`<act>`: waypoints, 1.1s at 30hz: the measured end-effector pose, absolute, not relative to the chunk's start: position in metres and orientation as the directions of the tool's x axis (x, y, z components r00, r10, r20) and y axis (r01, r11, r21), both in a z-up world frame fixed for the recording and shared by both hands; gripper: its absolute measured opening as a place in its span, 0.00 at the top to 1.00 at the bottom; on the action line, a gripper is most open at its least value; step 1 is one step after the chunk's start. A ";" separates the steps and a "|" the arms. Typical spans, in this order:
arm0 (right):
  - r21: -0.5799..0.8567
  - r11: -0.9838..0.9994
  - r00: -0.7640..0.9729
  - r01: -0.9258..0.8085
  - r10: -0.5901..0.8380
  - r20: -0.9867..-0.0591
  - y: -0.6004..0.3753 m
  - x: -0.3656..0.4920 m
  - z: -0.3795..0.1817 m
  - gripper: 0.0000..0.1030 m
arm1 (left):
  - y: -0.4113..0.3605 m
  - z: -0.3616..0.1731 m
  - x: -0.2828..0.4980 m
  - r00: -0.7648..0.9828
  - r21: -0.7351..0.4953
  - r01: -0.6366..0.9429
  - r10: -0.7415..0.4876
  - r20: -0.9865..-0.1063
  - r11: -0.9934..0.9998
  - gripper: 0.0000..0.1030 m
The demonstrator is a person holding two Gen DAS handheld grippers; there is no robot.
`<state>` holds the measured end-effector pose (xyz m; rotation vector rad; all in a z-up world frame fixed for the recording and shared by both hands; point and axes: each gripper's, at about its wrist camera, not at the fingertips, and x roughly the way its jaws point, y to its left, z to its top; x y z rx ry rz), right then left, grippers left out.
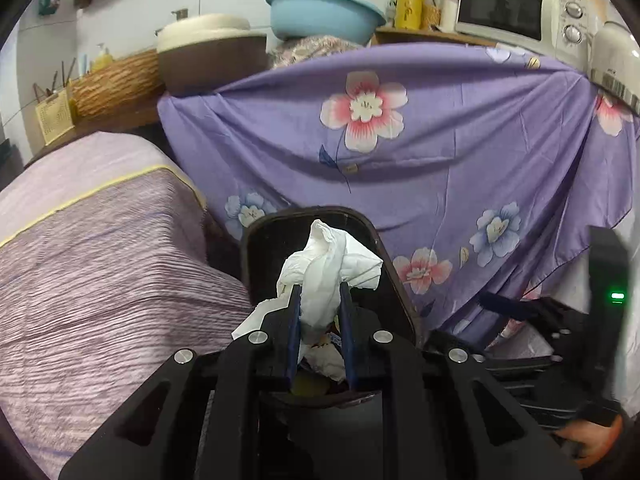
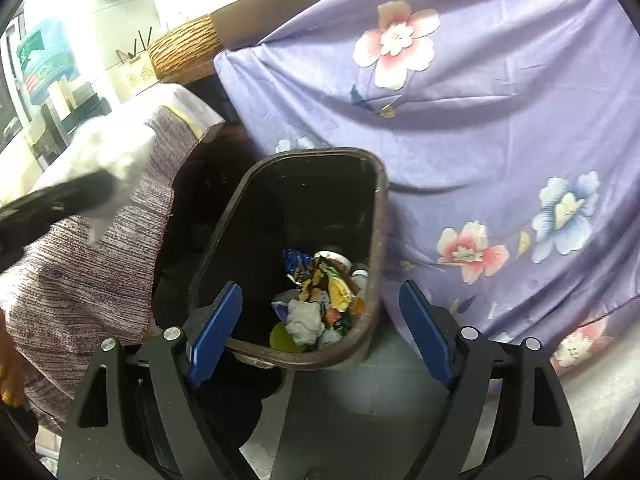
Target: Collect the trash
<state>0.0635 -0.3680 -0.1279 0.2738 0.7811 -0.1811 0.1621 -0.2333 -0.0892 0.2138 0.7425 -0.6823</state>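
Observation:
My left gripper [image 1: 319,300] is shut on a crumpled white tissue [image 1: 328,268] and holds it right above the open dark brown trash bin [image 1: 256,248]. The bin also shows in the right wrist view [image 2: 304,156], standing on the floor with wrappers, tissue and other trash [image 2: 320,300] at its bottom. My right gripper [image 2: 320,320] is open and empty, its blue pads spread just over the bin's near rim. The left gripper with its tissue appears blurred at the left edge of the right wrist view [image 2: 80,188].
A purple flowered cloth [image 1: 440,152] hangs over furniture right behind the bin. A striped lilac cover [image 1: 100,264] drapes a surface to the bin's left. Above are a blue basin [image 1: 324,12], a microwave [image 1: 516,8] and a woven basket [image 1: 116,84].

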 end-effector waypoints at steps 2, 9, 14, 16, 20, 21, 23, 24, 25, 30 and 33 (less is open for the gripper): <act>0.175 0.946 0.696 0.271 -0.067 -0.715 -0.373 0.059 -0.127 0.21 | -0.239 -0.098 0.169 0.531 -0.041 0.640 -0.481 -0.698 0.768 0.83; 0.179 0.937 0.685 0.301 -0.082 -0.724 -0.383 0.049 -0.130 0.21 | -0.265 -0.121 0.188 0.495 -0.029 0.654 -0.456 -0.740 0.756 0.81; 0.177 0.934 0.674 0.311 -0.086 -0.734 -0.385 0.042 -0.133 0.21 | -0.278 -0.135 0.199 0.476 -0.026 0.657 -0.441 -0.761 0.754 0.59; 0.175 0.933 0.669 0.315 -0.088 -0.738 -0.386 0.040 -0.135 0.21 | -0.279 -0.137 0.199 0.482 -0.027 0.656 -0.445 -0.755 0.754 0.39; 0.174 0.929 0.661 0.325 -0.091 -0.745 -0.387 0.036 -0.138 0.21 | -0.279 -0.134 0.193 0.504 -0.016 0.660 -0.458 -0.732 0.751 0.26; 0.174 0.929 0.660 0.327 -0.093 -0.746 -0.387 0.036 -0.138 0.21 | -0.278 -0.132 0.190 0.512 -0.007 0.658 -0.454 -0.729 0.753 0.25; 0.173 0.929 0.660 0.328 -0.095 -0.745 -0.386 0.035 -0.138 0.21 | -0.275 -0.126 0.185 0.526 -0.003 0.656 -0.459 -0.716 0.755 0.21; 0.171 0.929 0.662 0.328 -0.097 -0.743 -0.386 0.035 -0.137 0.21 | -0.272 -0.120 0.182 0.536 -0.006 0.653 -0.467 -0.704 0.758 0.19; 0.170 0.929 0.663 0.329 -0.099 -0.742 -0.386 0.035 -0.137 0.21 | -0.269 -0.116 0.180 0.544 -0.010 0.649 -0.473 -0.693 0.760 0.16; 0.162 0.930 0.666 0.330 -0.108 -0.738 -0.384 0.037 -0.133 0.20 | -0.255 -0.092 0.164 0.584 -0.019 0.635 -0.496 -0.643 0.772 0.10; 0.151 0.929 0.664 0.339 -0.122 -0.738 -0.383 0.037 -0.130 0.19 | -0.246 -0.078 0.153 0.613 -0.004 0.629 -0.499 -0.612 0.777 0.08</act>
